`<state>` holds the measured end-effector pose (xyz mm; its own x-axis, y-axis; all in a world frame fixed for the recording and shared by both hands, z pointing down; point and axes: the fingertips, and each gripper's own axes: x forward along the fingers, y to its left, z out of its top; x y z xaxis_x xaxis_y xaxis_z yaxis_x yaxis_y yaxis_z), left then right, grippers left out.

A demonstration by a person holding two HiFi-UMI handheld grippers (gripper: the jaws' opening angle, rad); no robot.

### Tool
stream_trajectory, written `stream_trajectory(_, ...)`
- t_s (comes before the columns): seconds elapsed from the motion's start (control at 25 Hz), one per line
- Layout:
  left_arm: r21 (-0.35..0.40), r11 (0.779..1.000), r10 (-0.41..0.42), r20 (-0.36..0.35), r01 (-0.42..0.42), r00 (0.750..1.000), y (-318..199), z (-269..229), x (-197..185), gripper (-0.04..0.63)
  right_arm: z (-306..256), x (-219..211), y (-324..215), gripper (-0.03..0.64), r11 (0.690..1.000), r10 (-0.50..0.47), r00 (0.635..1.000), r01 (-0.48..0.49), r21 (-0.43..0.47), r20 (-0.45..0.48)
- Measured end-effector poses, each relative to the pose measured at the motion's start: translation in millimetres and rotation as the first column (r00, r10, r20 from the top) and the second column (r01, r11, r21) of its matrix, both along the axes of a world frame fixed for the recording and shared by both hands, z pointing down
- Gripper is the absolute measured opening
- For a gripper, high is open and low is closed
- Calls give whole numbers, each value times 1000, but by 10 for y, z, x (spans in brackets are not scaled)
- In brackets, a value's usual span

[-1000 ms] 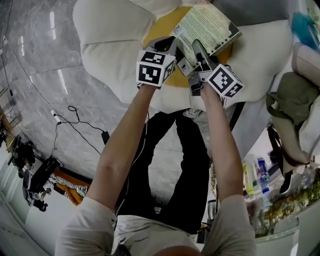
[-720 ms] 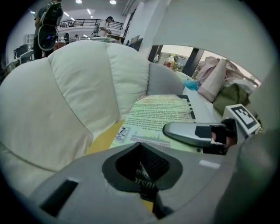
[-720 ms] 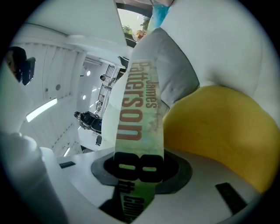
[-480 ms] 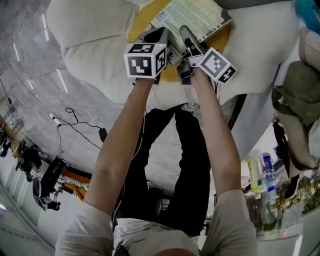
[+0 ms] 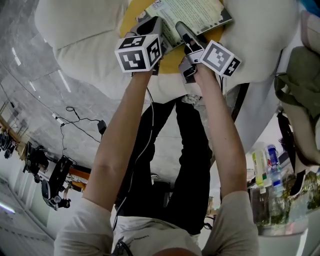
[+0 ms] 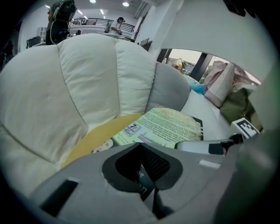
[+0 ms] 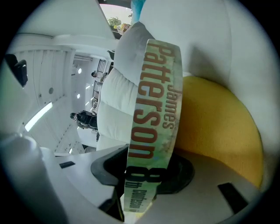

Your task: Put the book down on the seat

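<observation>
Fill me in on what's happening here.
A person holds a tool in each hand. The right tool is clamped on the spine of a book, held cover-up over the yellow cushion of a white seat. The left tool, jaws together, sits at the book's near corner. The book isn't released yet.

— What is shown of the floor?
— A grey marble floor point(image 5: 45, 95) is seen at the left of the head view, crossed by a black cable point(image 5: 75, 117). Dark equipment point(image 5: 55, 180) is piled at the lower left.
— And the light?
— Ceiling lights point(image 6: 126, 4) and a railing point(image 6: 94, 22) are seen at the upper left of the left gripper view.
</observation>
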<state>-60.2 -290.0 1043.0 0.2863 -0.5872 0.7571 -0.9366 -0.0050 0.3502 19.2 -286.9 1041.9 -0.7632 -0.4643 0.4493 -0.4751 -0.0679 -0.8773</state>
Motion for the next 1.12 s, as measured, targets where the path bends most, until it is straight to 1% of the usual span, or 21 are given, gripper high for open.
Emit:
stream_trajectory(0.24,0,1000,-7,1,7,1000,11,21,-2,9,-23,122,98,167,1000,-14,1000,14,-13,-5)
stream_trajectory(0.44,-5,1000,2,-6,-2,1000,10,39,31,9,-29,279,192,176,1000,-20,999,20,-17,-34)
stream_trajectory(0.56,-18,1000,-7,-21,6,1000,-2,52,15,9,-28,427,258,176,999,-29,996,27,-16,-89)
stream_trajectory(0.64,-26,999,-32,-25,32,999,-5,60,5,9,-34,549,292,175,999,-46,991,46,3,-129)
stream_trajectory(0.72,-15,999,-44,-22,44,999,-1,59,-4,9,-56,637,308,173,996,-72,985,78,32,-159)
stream_trajectory(0.84,10,1000,-15,-27,15,1000,-7,56,2,9,-92,716,293,173,992,-99,975,112,59,-198)
stream_trajectory(1.0,-31,999,41,12,-40,999,22,-30,38,9,-174,689,289,173,987,-123,967,144,78,-225)
stream_trajectory(1.12,-34,996,84,25,-83,996,55,-194,109,9,-322,607,310,173,978,-155,958,183,97,-243)
